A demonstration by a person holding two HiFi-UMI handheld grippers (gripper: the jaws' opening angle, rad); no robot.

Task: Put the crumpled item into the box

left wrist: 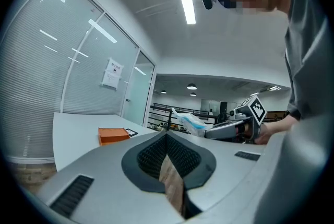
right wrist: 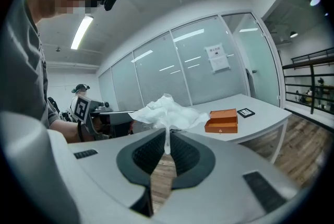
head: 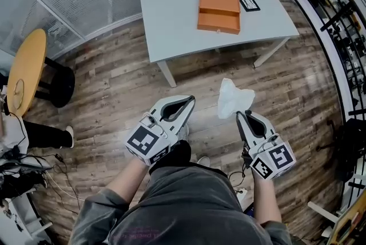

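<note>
A white crumpled item (head: 233, 96) sticks up from my right gripper (head: 239, 114), whose jaws are shut on its lower end, above the wooden floor. In the right gripper view the crumpled item (right wrist: 167, 112) spreads out above the closed right gripper (right wrist: 167, 140). An open orange box (head: 218, 12) sits on the grey table (head: 171, 21) ahead, well beyond both grippers; the box (right wrist: 222, 120) also shows on the table's right part. My left gripper (head: 187, 103) is held beside the right one, shut and empty. The left gripper (left wrist: 166, 135) has nothing between its jaws.
A small black-framed card (head: 249, 3) lies right of the box. A round yellow table (head: 26, 69) and someone's leg (head: 48, 135) are at the left, with cables (head: 23, 169) on the floor. Black shelving (head: 343, 21) lines the right side. Glass walls stand behind the table.
</note>
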